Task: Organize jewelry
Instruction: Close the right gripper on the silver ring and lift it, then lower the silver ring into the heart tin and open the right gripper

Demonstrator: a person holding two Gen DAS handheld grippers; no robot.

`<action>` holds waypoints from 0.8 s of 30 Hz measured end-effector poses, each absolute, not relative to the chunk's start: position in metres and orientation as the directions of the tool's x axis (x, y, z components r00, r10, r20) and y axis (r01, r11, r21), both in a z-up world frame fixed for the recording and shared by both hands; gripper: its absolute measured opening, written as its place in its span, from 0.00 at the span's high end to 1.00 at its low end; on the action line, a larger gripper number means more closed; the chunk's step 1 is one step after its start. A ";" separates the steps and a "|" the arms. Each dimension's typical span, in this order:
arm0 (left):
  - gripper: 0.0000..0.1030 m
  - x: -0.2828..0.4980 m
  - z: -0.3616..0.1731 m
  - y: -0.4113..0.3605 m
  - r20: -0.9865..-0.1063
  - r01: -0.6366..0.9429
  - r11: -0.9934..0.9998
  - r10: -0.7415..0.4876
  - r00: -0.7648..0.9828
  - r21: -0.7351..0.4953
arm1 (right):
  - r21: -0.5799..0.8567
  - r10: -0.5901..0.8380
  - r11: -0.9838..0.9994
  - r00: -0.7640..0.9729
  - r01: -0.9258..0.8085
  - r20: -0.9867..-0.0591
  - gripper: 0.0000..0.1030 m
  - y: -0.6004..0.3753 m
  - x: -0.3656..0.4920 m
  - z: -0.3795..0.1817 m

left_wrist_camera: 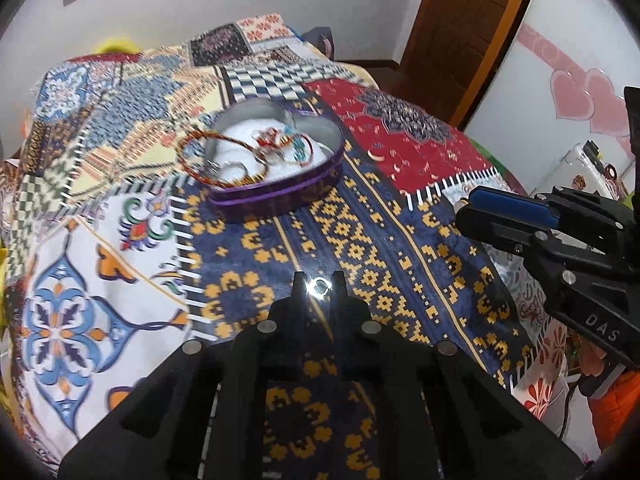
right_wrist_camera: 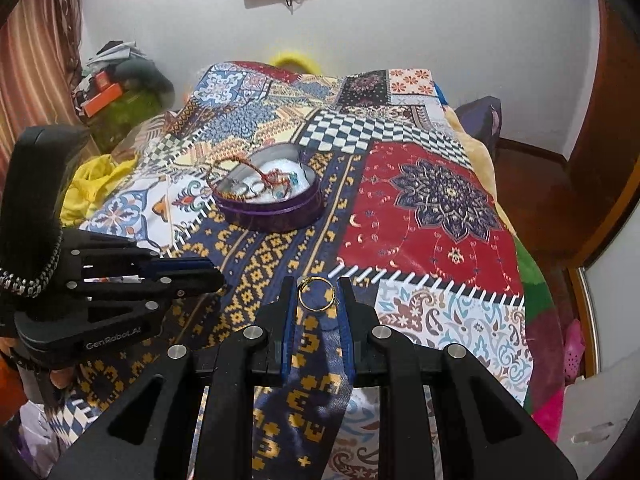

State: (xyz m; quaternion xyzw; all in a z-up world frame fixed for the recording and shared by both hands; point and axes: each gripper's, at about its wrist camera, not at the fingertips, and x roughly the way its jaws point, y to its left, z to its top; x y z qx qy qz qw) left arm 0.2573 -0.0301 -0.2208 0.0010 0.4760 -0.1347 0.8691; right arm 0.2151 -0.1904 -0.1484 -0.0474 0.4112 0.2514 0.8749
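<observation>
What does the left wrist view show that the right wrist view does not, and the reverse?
Only the left wrist view: a small silver ring pinched in the left gripper, and a white surface with pink hearts on the right.

Only the right wrist view: a gold ring clamped in the right gripper, a striped curtain and an orange box at far left.

Both: the patchwork cloth and the purple heart-shaped tin with bracelets inside, one red cord bracelet hanging over its rim.

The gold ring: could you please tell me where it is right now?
In the right wrist view the gold ring is pinched between the right gripper's fingers, above the patchwork cloth, nearer the camera than the heart tin.
</observation>
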 end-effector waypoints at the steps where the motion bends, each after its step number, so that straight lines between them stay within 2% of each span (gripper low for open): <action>1: 0.91 0.256 -0.217 -0.028 -0.823 0.232 0.965 -0.230 0.520 -0.123 | 0.124 0.403 0.869 0.539 -0.479 -0.739 0.83 -0.190 0.215 -0.146; 10: 0.91 0.250 -0.176 -0.006 -0.755 0.194 0.975 -0.207 0.622 -0.107 | 0.132 0.428 0.866 0.577 -0.483 -0.696 0.83 -0.181 0.221 -0.123; 24: 0.91 0.265 -0.140 0.010 -0.682 0.172 0.979 -0.197 0.704 -0.106 | 0.136 0.464 0.855 0.621 -0.500 -0.632 0.83 -0.162 0.237 -0.095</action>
